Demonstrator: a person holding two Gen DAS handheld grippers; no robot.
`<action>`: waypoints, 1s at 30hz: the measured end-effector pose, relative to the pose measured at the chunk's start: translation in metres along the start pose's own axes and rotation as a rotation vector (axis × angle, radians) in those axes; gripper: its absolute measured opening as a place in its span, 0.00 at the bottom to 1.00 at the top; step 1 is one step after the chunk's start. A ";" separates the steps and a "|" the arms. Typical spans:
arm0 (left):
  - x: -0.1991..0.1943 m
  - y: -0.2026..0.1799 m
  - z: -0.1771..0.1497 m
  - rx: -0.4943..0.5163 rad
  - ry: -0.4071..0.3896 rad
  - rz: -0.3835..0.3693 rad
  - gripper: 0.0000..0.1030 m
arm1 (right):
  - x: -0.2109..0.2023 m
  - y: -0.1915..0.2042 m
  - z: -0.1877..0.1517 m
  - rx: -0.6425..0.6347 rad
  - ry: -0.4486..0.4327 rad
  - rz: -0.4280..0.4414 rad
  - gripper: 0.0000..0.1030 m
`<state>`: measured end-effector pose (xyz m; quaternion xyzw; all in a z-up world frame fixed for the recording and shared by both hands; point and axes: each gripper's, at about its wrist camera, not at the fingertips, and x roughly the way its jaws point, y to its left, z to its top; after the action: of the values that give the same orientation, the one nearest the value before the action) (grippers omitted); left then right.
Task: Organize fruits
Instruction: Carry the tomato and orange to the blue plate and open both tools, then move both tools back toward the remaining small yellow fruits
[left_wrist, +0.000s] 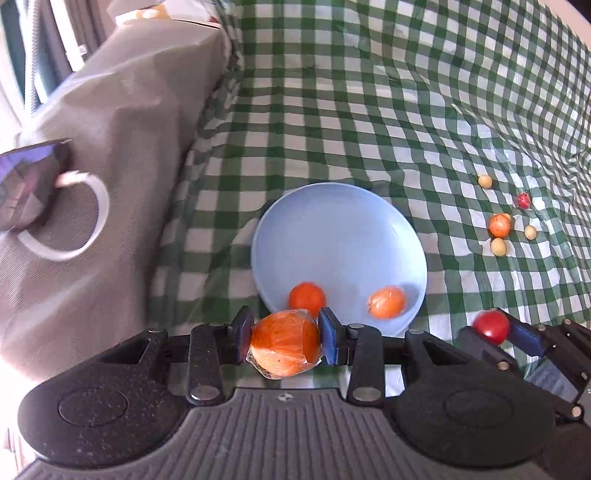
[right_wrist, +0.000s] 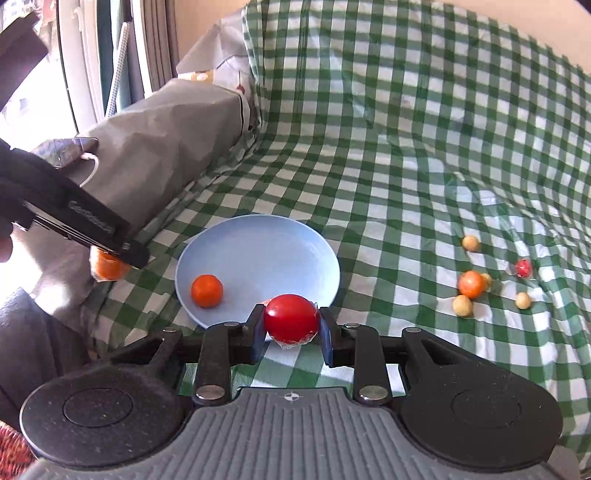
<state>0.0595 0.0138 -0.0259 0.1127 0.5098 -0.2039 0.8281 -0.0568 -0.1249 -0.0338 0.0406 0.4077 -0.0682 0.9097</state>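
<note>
Left view: left gripper (left_wrist: 285, 341) squeezes wrapped orange (left_wrist: 284, 345) at bowl (left_wrist: 340, 225) edge. Let go early, orange rolls off.

Right view: right gripper (right_wrist: 291, 325) squeezes tomato (right_wrist: 291, 317) by bowl rim; too hard, tomato squashes.

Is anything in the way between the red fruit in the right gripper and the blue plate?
Nothing visible. The right gripper holds the red fruit right at the near rim of the blue plate. The orange fruit on the plate lies off to the left, apart from it.
</note>
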 end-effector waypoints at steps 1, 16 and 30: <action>0.007 -0.002 0.005 0.002 0.006 0.000 0.41 | 0.007 0.000 0.003 -0.004 0.003 0.000 0.30; 0.095 -0.027 0.042 0.086 0.102 0.020 0.47 | 0.110 -0.016 0.018 -0.009 0.124 -0.005 0.30; 0.044 -0.034 0.025 0.092 -0.020 0.013 1.00 | 0.044 -0.036 0.007 0.080 0.020 -0.072 0.96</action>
<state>0.0812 -0.0361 -0.0529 0.1519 0.4909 -0.2230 0.8284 -0.0283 -0.1655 -0.0628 0.0628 0.4149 -0.1168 0.9001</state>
